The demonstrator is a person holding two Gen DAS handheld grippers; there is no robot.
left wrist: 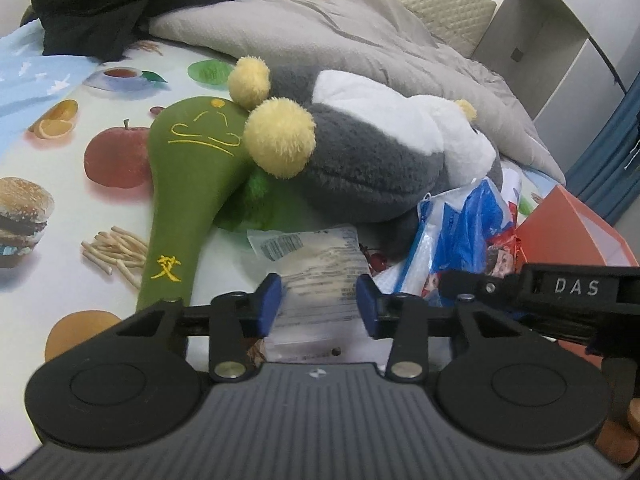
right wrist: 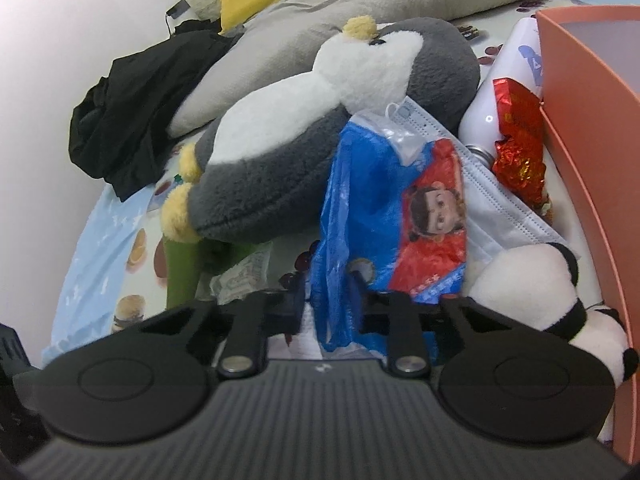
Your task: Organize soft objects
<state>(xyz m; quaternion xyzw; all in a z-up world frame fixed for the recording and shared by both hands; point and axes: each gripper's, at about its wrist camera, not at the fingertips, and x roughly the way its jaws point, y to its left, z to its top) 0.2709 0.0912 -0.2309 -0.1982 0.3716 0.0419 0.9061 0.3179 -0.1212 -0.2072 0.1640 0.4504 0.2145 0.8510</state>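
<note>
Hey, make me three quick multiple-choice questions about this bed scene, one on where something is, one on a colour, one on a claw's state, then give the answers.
1. Where does the penguin plush lie?
A. Inside the orange box
B. Partly on the green paddle-shaped plush
C. Under the black garment

2. What colour are the penguin's feet?
A. Yellow
B. Red
C. Blue

3. How does the right claw stand?
A. Wide open over bare sheet
B. Around the blue plastic bag
C. Shut on the white bottle

Answers:
1 B, its body overlaps the green paddle-shaped plush in the left wrist view.
2 A, two fuzzy yellow balls show at its base.
3 B, the blue plastic bag runs between its fingers in the right wrist view; contact is unclear.
</note>
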